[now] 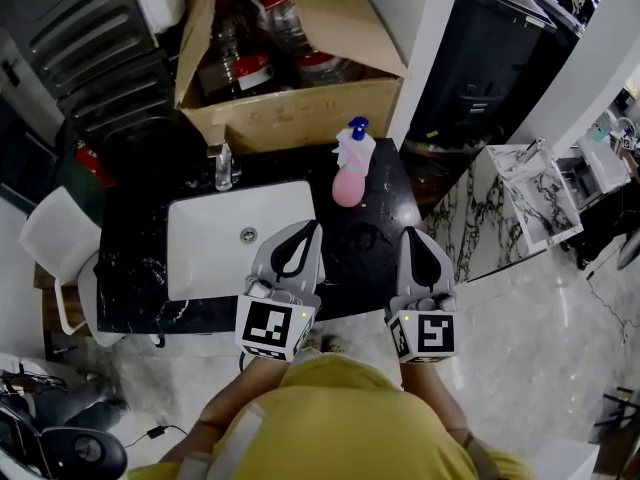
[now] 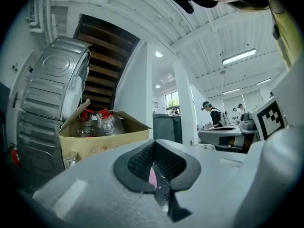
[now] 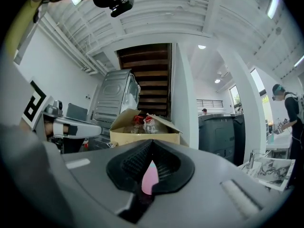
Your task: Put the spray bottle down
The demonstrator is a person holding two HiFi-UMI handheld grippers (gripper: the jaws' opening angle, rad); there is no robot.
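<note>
Ceiling strip lamps give bright, even light, and the head view is sharp with only soft shadows. Both gripper views bulge and darken toward their round edges, with the near foreground blurred.

One pink spray bottle. Two grippers: left gripper, right gripper. One white sink, one faucet. One cardboard box; inside, at least three red-capped bottles. One white chair.
</note>
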